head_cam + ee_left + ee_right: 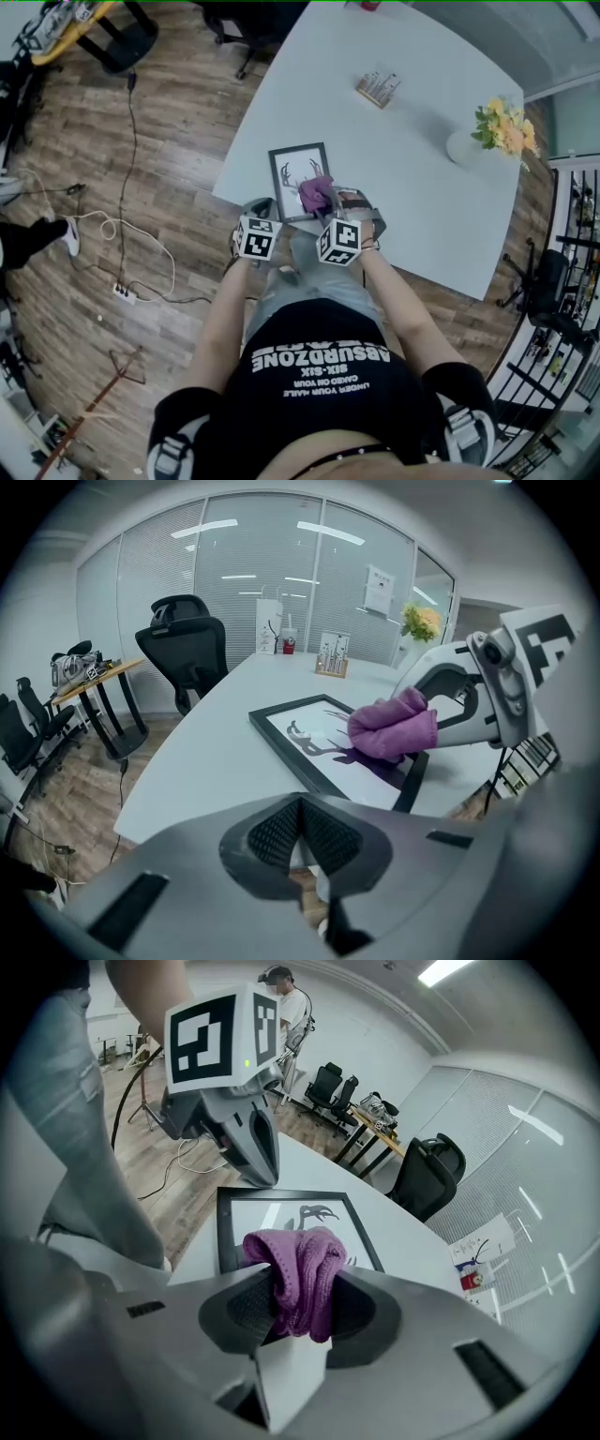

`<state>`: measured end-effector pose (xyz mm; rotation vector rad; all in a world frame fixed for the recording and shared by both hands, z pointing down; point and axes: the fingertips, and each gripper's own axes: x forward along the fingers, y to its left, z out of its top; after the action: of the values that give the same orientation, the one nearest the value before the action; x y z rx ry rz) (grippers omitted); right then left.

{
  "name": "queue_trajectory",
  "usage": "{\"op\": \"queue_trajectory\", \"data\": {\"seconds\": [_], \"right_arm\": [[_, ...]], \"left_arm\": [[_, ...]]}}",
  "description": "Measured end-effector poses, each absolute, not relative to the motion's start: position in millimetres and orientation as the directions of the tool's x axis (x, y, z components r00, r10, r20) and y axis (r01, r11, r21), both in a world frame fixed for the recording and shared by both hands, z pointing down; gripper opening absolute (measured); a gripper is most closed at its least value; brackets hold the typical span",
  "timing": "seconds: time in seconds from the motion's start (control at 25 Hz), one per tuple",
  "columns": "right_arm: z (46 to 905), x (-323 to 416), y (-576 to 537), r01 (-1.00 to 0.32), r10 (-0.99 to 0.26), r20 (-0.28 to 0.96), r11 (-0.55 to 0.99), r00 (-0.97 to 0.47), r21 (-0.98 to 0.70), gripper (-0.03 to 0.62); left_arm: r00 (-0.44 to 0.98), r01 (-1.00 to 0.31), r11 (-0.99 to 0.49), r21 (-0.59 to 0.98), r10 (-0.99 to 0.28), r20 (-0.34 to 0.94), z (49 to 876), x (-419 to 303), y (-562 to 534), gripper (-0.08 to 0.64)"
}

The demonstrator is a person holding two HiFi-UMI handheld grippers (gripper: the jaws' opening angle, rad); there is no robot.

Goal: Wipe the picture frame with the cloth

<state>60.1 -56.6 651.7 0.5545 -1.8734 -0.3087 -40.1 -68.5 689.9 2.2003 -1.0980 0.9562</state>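
"Purple knit cloth [298, 1279] is pinched where?"

"Between the fingers of the right gripper [302, 1309], which are clamped on it. A bunched fold is seen sticking out past the tips."

"And where is the cloth placed?"

"It is set against the glass of the picture frame [298, 178], over the near right part of the dark antlered print."

"How is the frame laid?"

"It is laid flat on the white table [412, 141], close to the table's near left edge, and is bordered in black all round."

"What is reported of the left gripper [302, 816]?"

"Its fingers are closed together and nothing is held between them. It is held at the table's near edge, just beside the frame's near left corner. Whether the frame is touched cannot be told."

"What else is seen on the table?"

"A small stand of cards [378, 89] is set at the far side, and a vase of yellow flowers [504, 127] at the far right. Both are well apart from the frame."

"And beyond the table?"

"A black office chair [187, 644] is seen on the wooden floor [178, 141], across which cables are trailed."
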Motion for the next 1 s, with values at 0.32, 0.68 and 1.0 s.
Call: {"op": "queue_trajectory", "data": {"seconds": [0.32, 0.68, 1.0], "right_arm": [[651, 64, -32, -0.262, -0.513, 0.804, 0.855, -0.3, 0.447, 0.129], [666, 63, -27, -0.371, -0.52, 0.8, 0.836, -0.299, 0.405, 0.127], [666, 62, -28, -0.398, -0.515, 0.807, 0.832, -0.291, 0.387, 0.127]], "left_arm": [[0.428, -0.825, -0.554, 0.115, -0.478, 0.767, 691, -39, -68, 0.006], [0.434, -0.818, -0.563, 0.115, -0.475, 0.765, 692, -38, -68, 0.006], [0.44, -0.812, -0.572, 0.114, -0.473, 0.763, 691, -39, -68, 0.006]]}}
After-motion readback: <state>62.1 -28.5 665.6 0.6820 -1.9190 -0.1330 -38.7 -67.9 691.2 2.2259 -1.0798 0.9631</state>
